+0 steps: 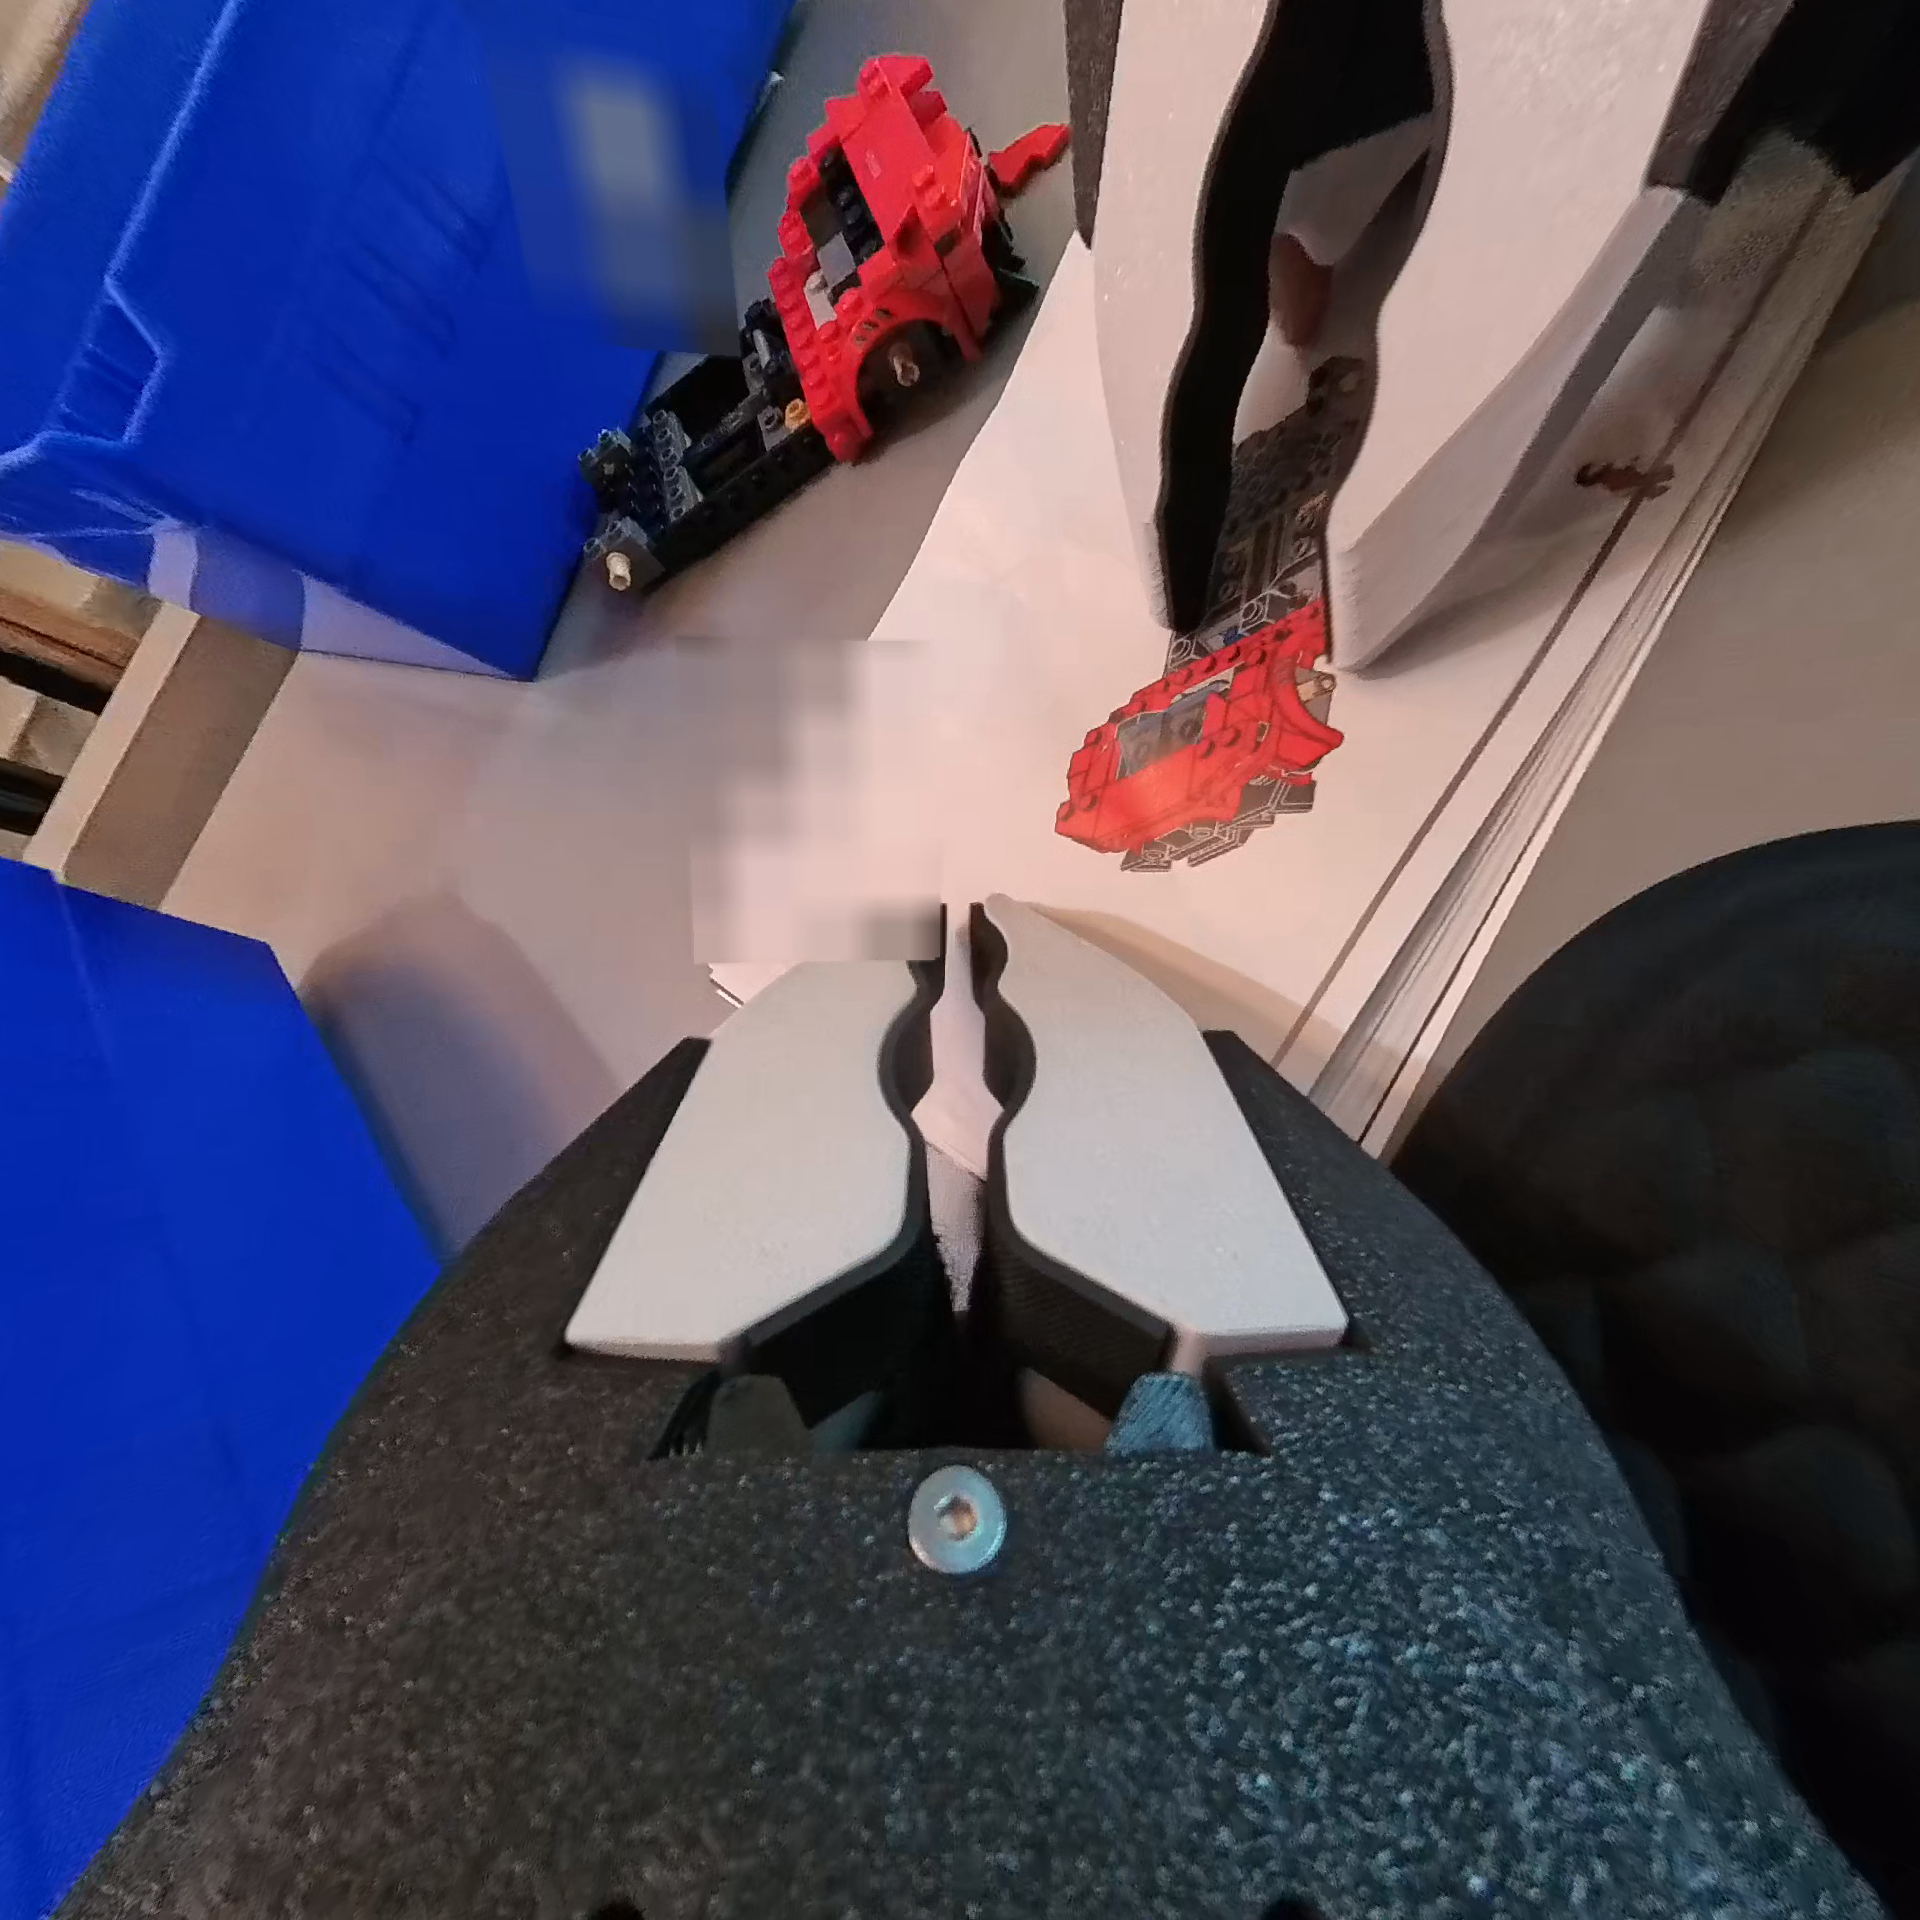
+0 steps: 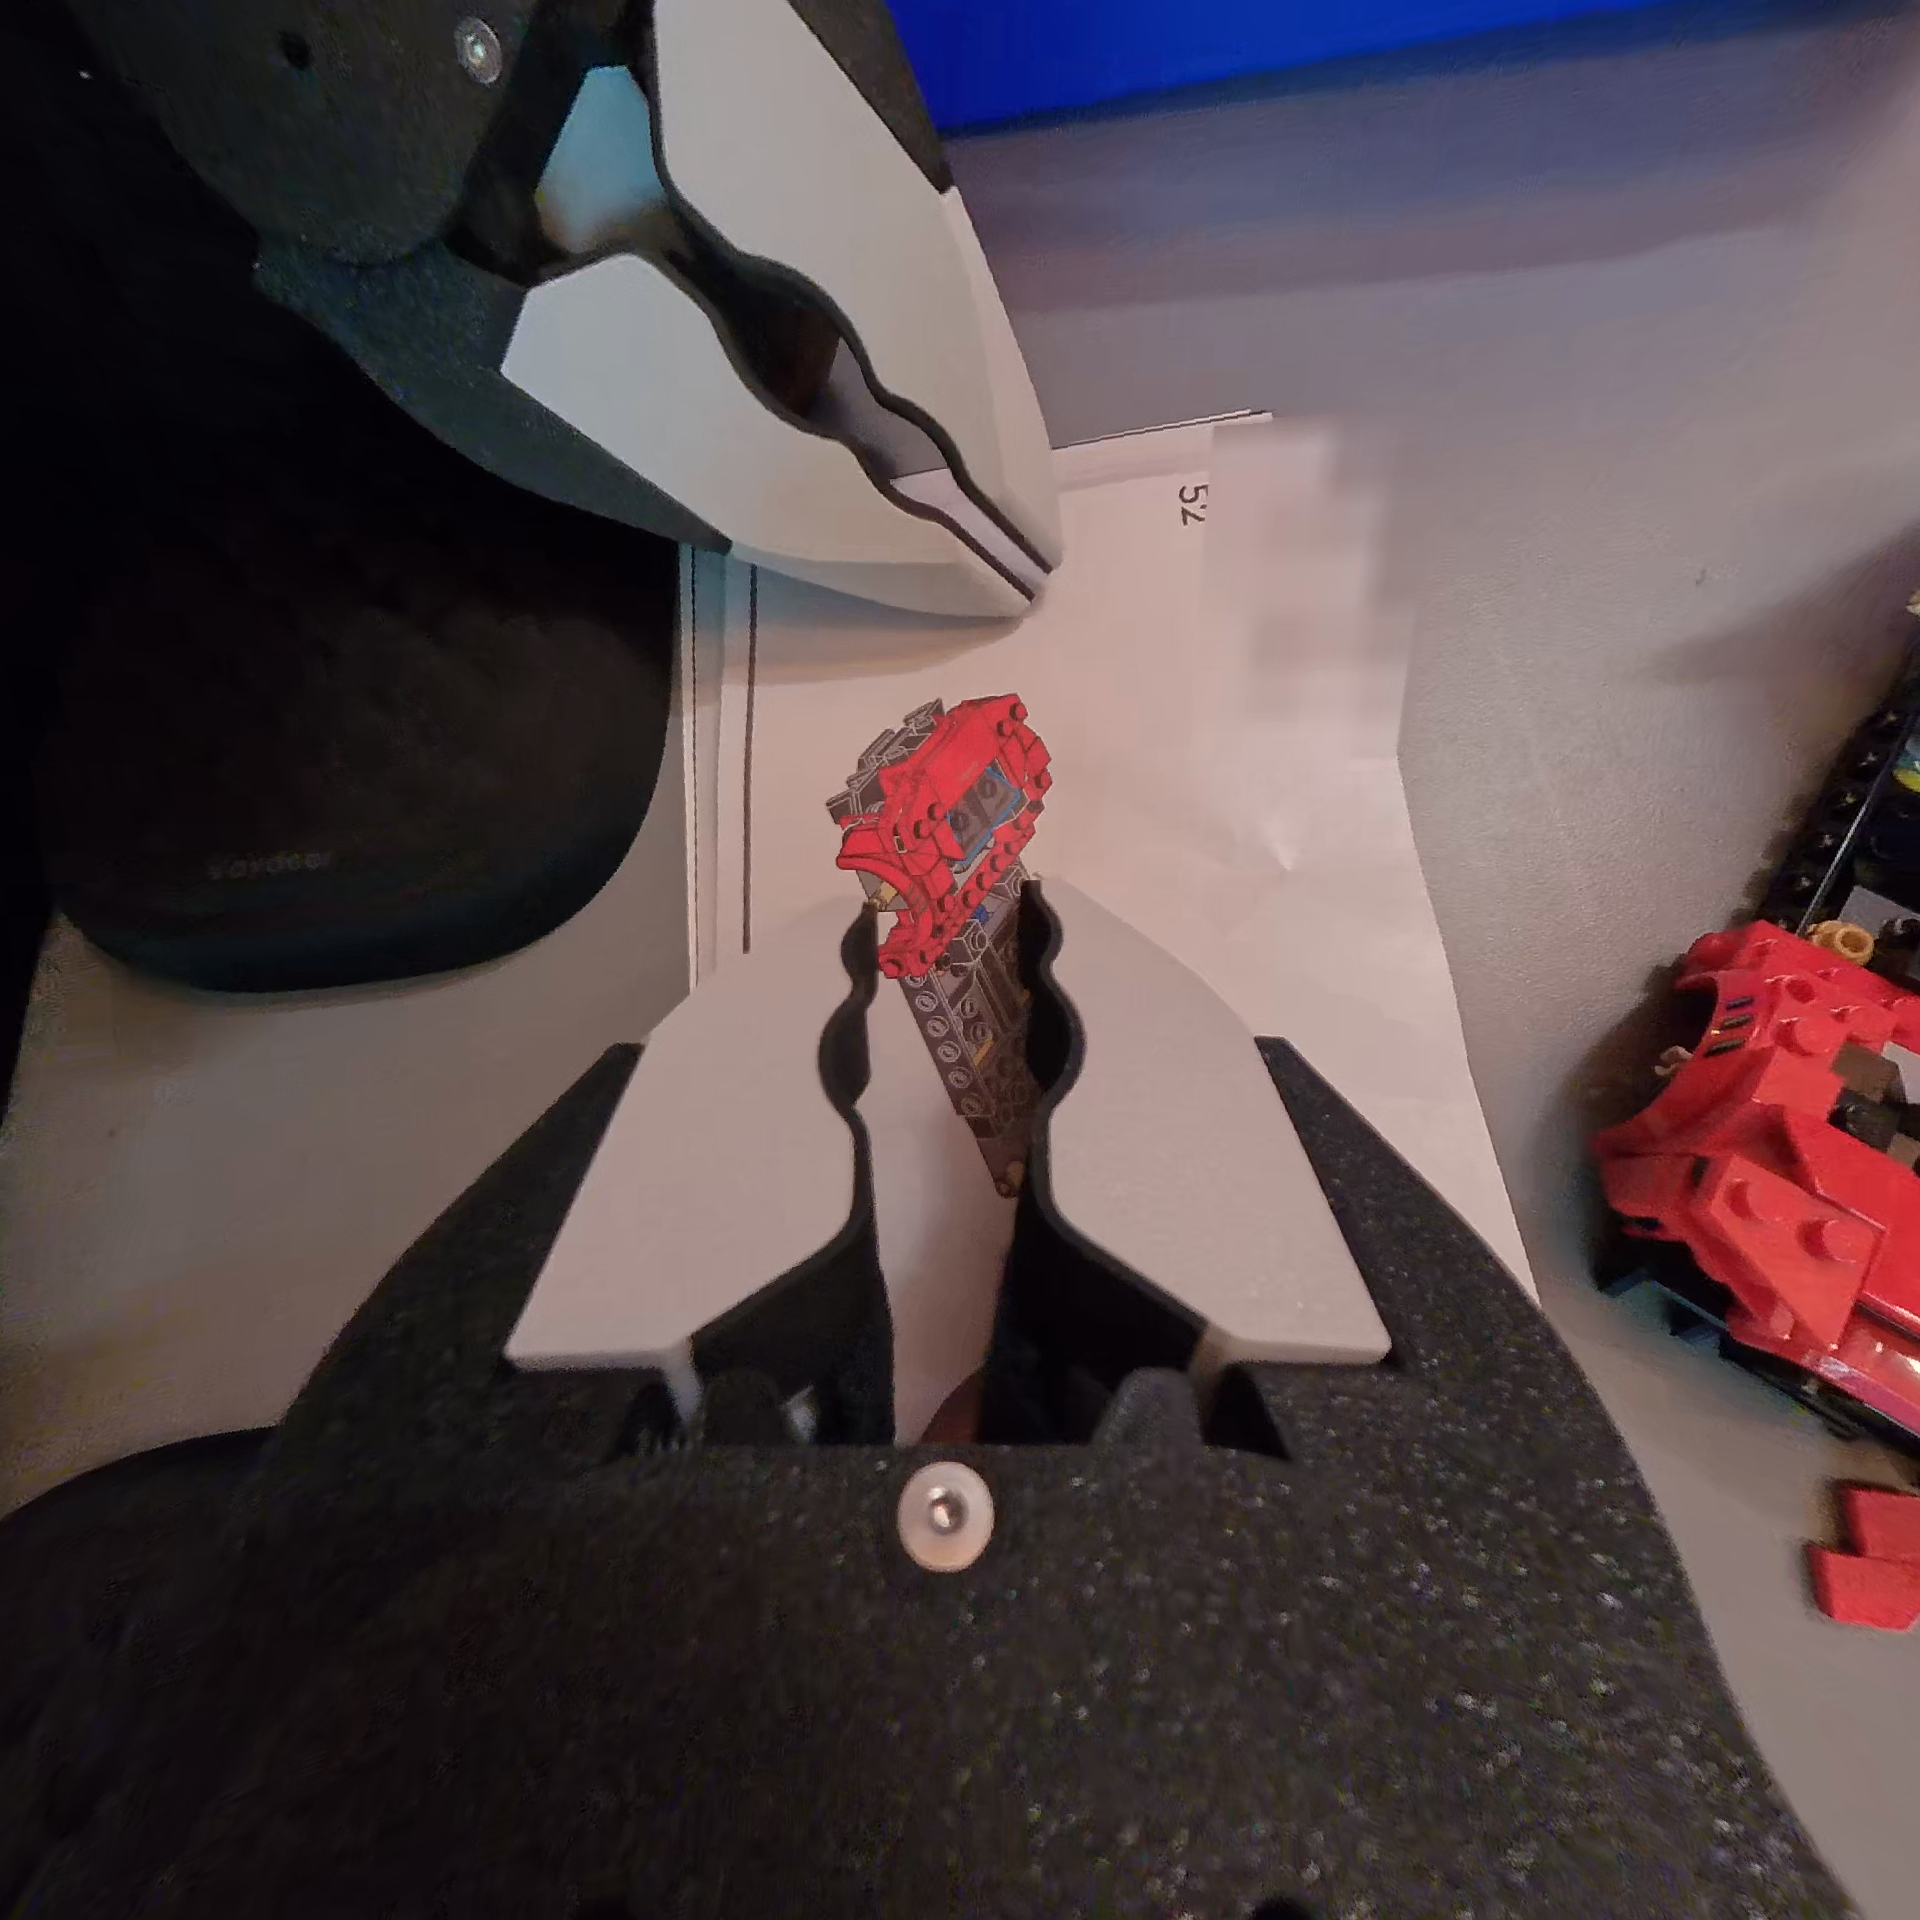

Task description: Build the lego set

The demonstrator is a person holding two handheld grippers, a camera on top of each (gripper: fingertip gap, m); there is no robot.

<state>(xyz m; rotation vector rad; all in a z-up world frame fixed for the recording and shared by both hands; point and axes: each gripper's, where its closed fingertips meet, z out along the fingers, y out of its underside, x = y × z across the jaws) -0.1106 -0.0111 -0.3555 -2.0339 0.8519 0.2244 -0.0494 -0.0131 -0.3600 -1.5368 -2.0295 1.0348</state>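
An open instruction booklet [image 2: 1143, 727] lies on the grey table, with a printed picture of a red car [image 2: 945, 821] on its page. It also shows in the left wrist view [image 1: 1018, 582]. My left gripper [image 1: 961, 914] is shut, and a white page edge sits between its jaws. It also shows at the top left of the right wrist view [image 2: 1029, 577]. My right gripper [image 2: 945, 904] is open and empty, low over the printed picture, and shows in the left wrist view [image 1: 1257, 623]. The part-built red and black Lego car [image 2: 1766, 1174] stands to the right of the booklet [image 1: 883, 270].
A loose red piece [image 2: 1870, 1569] lies near the car [image 1: 1029, 151]. Two blue bins [image 1: 260, 312] [image 1: 156, 1247] stand along one side. A black rounded fabric object [image 2: 343, 779] sits beside the booklet. A metal rail [image 1: 1507, 831] runs along the table edge.
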